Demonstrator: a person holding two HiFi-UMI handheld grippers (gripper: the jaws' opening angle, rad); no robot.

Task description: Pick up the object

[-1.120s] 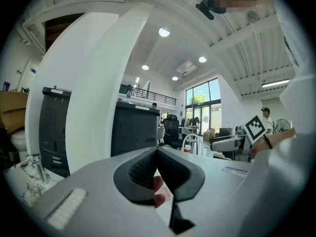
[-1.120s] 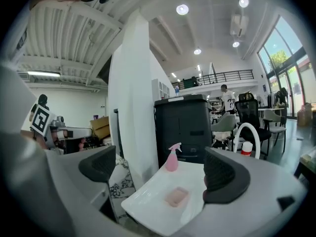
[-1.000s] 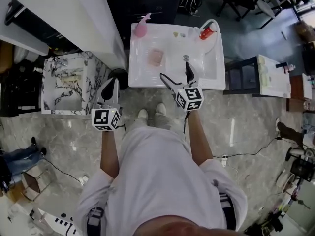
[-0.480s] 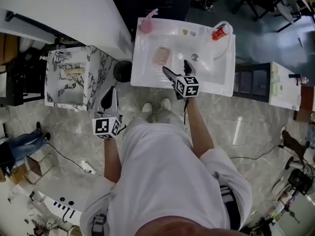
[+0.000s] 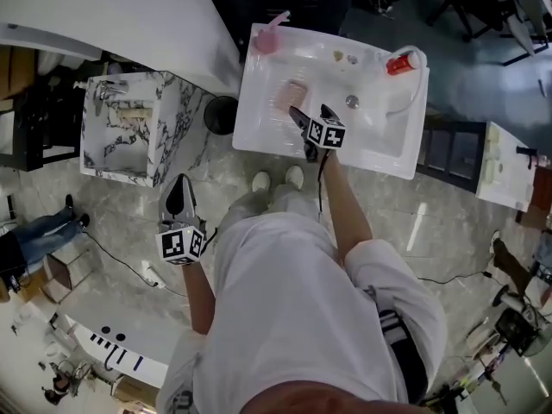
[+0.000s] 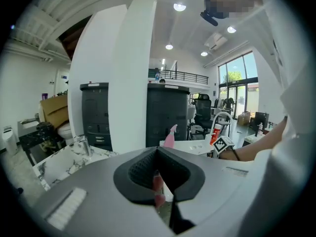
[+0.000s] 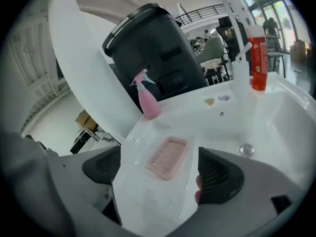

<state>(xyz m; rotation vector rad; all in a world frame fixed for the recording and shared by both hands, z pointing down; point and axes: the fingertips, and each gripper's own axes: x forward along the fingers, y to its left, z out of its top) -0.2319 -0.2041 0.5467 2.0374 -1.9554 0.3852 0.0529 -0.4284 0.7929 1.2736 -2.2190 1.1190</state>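
A pink ribbed soap dish lies flat on the left part of the white sink. My right gripper hovers just short of it over the basin. In the right gripper view the soap dish sits ahead between the two wide-apart pads; the jaws are closing and neither pad touches it. My left gripper hangs low over the marble floor, far left of the sink, with its jaws together and nothing in them.
A pink spray bottle stands at the sink's back left corner and a red bottle by the white faucet at the back right. The drain is right of the dish. A marble washbasin and a black bin stand to the left.
My right gripper has moved forward over the sink to the pink soap dish, its jaws narrowing slightly. The left gripper has dropped back, away from the sink.
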